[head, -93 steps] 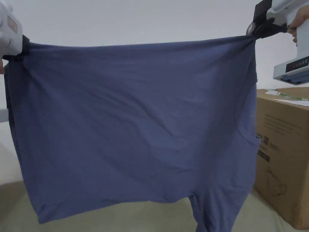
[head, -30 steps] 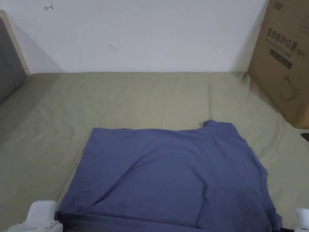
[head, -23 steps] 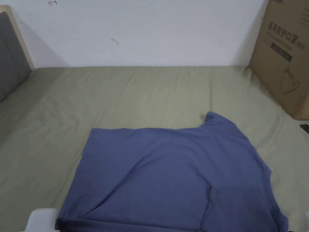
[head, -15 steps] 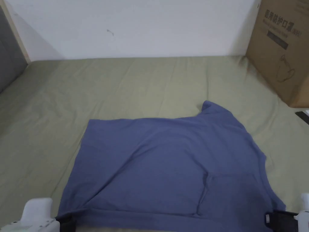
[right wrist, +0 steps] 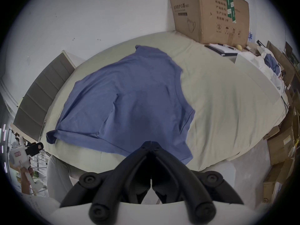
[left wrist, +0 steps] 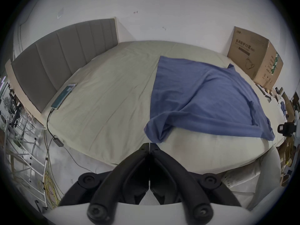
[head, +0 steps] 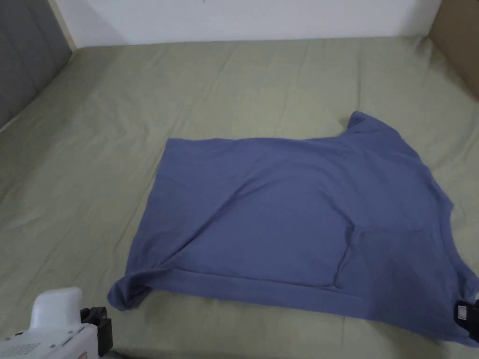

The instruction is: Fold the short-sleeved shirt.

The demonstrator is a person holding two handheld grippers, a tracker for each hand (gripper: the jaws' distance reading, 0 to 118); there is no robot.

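Observation:
The blue short-sleeved shirt (head: 299,219) lies spread on the green bed sheet (head: 224,79), one sleeve pointing to the far right. Its near left corner (left wrist: 155,131) is bunched up. My left gripper (left wrist: 149,145) hangs just short of that corner, jaws together with no cloth between them; the head view has it at the lower left (head: 98,327). My right gripper (right wrist: 151,142) sits at the shirt's near right corner (head: 468,318), jaws closed. From the left gripper view the right gripper (left wrist: 285,129) stands slightly apart from the cloth.
A big cardboard box (right wrist: 209,14) stands at the bed's far right corner, with a notebook (right wrist: 222,50) beside it. A grey headboard (left wrist: 65,50) borders the left side, and a phone on a cable (left wrist: 64,94) lies near it. Boxes and cables clutter the floor.
The shirt, earlier held up stretched between both grippers, was laid flat on the bed. Both grippers have now let go of its near corners and drawn back; the left corner has slumped.

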